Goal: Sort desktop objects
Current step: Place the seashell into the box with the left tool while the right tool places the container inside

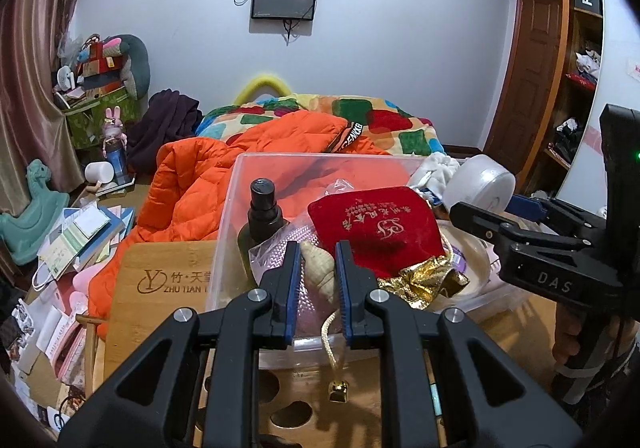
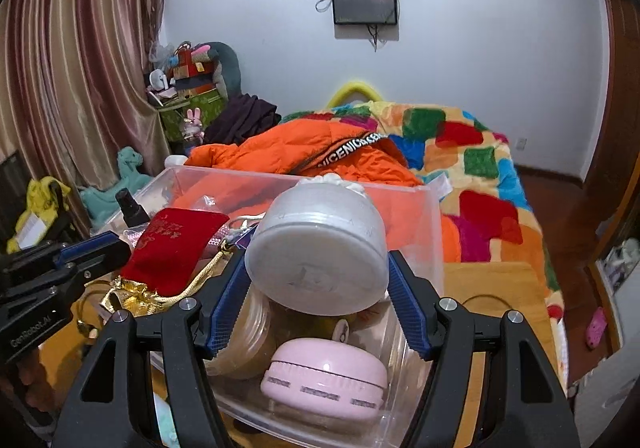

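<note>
My left gripper (image 1: 317, 252) is shut on a beige shell-shaped ornament (image 1: 320, 268). Its cord hangs down with a small gold bell (image 1: 338, 392) over the near wall of a clear plastic box (image 1: 280, 157). My right gripper (image 2: 316, 266) is shut on a white round jar (image 2: 320, 224), tilted above the box's (image 2: 280, 177) right part. The jar (image 1: 480, 183) and right gripper (image 1: 490, 209) show at the right of the left wrist view. Inside the box lie a red velvet pouch (image 1: 376, 232) with gold trim, a dark spray bottle (image 1: 260, 224) and a pink round device (image 2: 324, 376).
The box stands on a bamboo table (image 1: 160, 280) set against a bed with an orange jacket (image 1: 192, 183) and a patchwork blanket (image 2: 472, 151). Books and papers (image 1: 80, 232) litter the floor at left. A wooden shelf (image 1: 576, 87) stands at right.
</note>
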`<state>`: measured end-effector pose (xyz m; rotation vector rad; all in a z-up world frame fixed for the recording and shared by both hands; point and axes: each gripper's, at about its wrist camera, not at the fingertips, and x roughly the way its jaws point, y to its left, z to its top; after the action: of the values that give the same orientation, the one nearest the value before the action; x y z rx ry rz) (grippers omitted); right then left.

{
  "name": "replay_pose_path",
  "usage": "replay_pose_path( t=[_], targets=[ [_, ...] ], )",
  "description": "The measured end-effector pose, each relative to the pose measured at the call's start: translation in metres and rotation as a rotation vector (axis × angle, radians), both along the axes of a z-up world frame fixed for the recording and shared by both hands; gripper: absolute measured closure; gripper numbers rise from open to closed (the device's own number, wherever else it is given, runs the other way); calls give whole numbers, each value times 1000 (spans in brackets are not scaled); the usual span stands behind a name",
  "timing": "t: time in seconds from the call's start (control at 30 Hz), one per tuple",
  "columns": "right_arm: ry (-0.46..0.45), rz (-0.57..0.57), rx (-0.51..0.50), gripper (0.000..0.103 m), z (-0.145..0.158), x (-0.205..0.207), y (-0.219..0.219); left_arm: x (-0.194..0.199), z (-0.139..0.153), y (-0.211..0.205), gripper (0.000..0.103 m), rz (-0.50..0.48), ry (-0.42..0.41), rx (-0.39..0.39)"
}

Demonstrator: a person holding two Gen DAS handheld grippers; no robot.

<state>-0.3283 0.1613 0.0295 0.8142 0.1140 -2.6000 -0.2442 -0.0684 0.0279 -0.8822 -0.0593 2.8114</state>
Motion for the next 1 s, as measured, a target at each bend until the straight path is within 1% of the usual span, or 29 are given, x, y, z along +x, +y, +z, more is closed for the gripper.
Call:
replay_pose_path(
  t=[0.07, 0.13, 0.17, 0.27, 0.3, 0.37, 0.47, 0.53, 0.67, 0.73, 0.87, 0.9, 1.0],
  targets=[
    [-4, 1, 3, 39, 0, 0, -1, 0, 0, 0, 86, 0, -1, -1],
    [-12, 1, -1, 39, 0, 0, 0, 0, -1, -1, 83, -2, -4, 1],
    [-18, 2, -4, 39, 0, 0, 1, 1, -1, 0, 79, 0, -4, -2],
    [-34, 12, 9, 36, 0, 1, -1, 4, -2, 3, 57, -8, -7, -12],
    [-38, 19, 29, 35, 0, 2, -4, 6, -1, 5, 54, -6, -2, -23],
    [-33, 32, 59, 33, 0, 5, -8, 9, 0, 8, 53, -7, 9, -46],
    [-15, 36, 85, 33, 4, 11, -10, 13, 2, 7, 49, -13, 11, -38],
    [-6, 32, 77, 32, 8, 15, -9, 16, 4, 6, 47, -16, 13, -30],
    [2, 32, 51, 27, 15, 24, -5, 24, 10, 7, 41, -13, 30, -33],
    [11, 30, 52, 27, 18, 30, -5, 29, 13, 6, 40, -14, 41, -28],
    [33, 28, 55, 27, 24, 45, -3, 40, 19, 4, 33, -8, 62, -24],
    [36, 27, 54, 25, 25, 48, -2, 42, 21, 3, 31, -5, 66, -23],
    [42, 22, 45, 21, 27, 58, 1, 50, 24, 1, 29, -5, 77, -12]
  ],
)
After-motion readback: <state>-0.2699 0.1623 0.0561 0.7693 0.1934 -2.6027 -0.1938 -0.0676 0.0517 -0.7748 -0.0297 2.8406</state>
